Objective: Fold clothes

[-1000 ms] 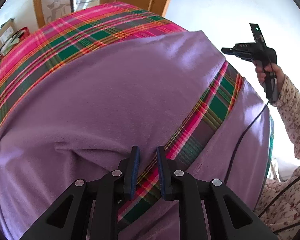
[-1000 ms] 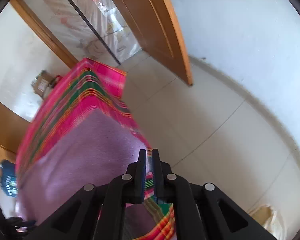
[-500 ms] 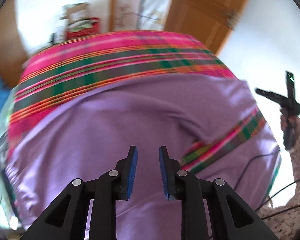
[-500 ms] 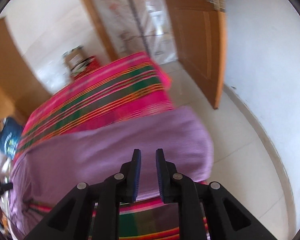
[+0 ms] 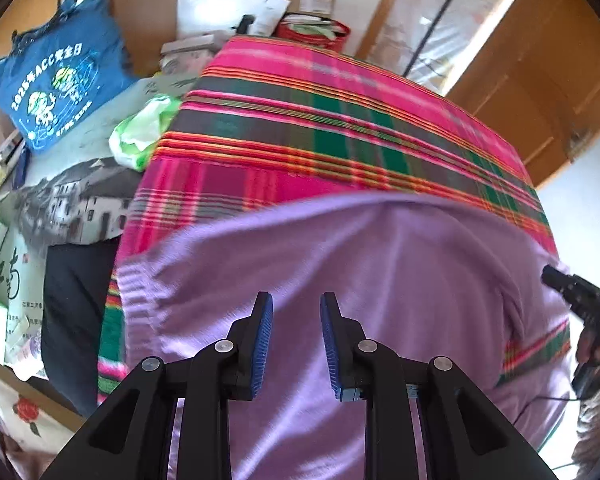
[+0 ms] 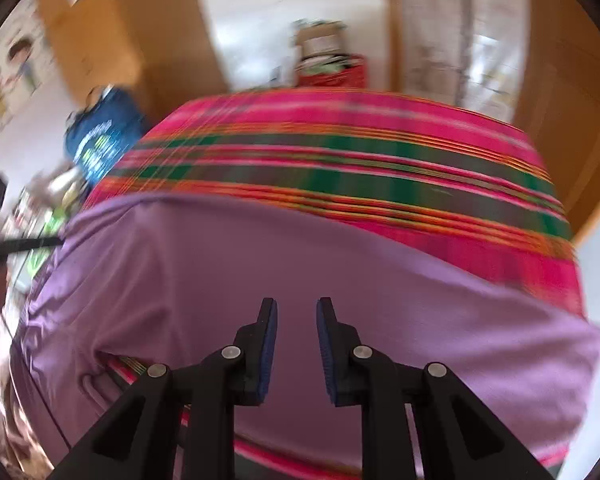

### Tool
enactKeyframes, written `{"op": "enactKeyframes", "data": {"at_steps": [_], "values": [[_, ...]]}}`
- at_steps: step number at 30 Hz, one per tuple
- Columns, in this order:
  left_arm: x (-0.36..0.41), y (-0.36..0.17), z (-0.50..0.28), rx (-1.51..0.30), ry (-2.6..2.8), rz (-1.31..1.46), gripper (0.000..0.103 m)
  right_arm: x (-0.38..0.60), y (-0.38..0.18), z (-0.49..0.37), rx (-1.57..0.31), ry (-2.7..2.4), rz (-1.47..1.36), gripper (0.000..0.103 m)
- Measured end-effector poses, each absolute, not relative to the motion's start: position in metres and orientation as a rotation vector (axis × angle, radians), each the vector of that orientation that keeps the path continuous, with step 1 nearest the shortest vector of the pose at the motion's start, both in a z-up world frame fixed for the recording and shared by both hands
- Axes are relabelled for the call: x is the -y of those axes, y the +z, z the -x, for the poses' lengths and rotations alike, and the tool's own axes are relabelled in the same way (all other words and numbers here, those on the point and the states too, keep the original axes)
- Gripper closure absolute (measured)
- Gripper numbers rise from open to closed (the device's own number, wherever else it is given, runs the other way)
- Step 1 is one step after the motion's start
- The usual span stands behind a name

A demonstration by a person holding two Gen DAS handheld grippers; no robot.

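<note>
Garment: soft lilac knit garment [image 5: 380,272] is spread flat on the pink-and-green plaid-covered worktop [image 5: 340,120], toward 6 o'clock, for folding.
Left hand-held gripper [image 5: 296,344]: jaws parted, nothing held, poised above fabric.
Right hand-held gripper [image 6: 296,348]: jaws parted, nothing held.

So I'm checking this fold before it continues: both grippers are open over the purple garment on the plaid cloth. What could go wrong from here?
1. The purple garment reaches the right edge of the plaid cloth; a tug could slide it off.
2. A strip of plaid shows between purple layers, so a pinch there by the left gripper or right gripper might catch the cloth too.
3. Creases may get folded in.
</note>
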State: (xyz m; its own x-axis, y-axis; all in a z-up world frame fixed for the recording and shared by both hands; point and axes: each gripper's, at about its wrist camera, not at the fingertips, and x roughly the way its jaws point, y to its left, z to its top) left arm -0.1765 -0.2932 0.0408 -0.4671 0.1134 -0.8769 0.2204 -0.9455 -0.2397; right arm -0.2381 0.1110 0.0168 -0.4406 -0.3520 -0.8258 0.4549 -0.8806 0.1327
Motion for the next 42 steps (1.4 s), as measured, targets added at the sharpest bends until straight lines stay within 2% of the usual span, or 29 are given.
{"op": "enactKeyframes", "data": {"at_steps": [9,20,23,26,34,42], "values": [[0.323,0.015,0.206,-0.522,-2.513,-1.605,0.077,-0.014,-0.006,0.282,-0.242,-2.144,-1.341,0.082],[0.34,0.011,0.236,-0.569,-2.542,-1.538,0.077,0.034,-0.016,0.318,-0.321,-2.183,-1.294,0.082],[0.343,0.011,0.242,-0.58,-2.552,-1.52,0.077,0.04,-0.018,0.326,-0.325,-2.223,-1.269,0.082],[0.344,0.011,0.245,-0.571,-2.569,-1.52,0.077,0.041,-0.019,0.335,-0.304,-2.247,-1.264,0.074],[0.352,0.013,0.236,-0.622,-2.529,-1.529,0.077,0.045,-0.015,0.339,-0.331,-2.264,-1.291,0.072],[0.364,0.041,0.189,-0.635,-2.517,-1.47,0.077,0.007,0.03,0.308,-0.292,-2.339,-1.244,0.072]]}}
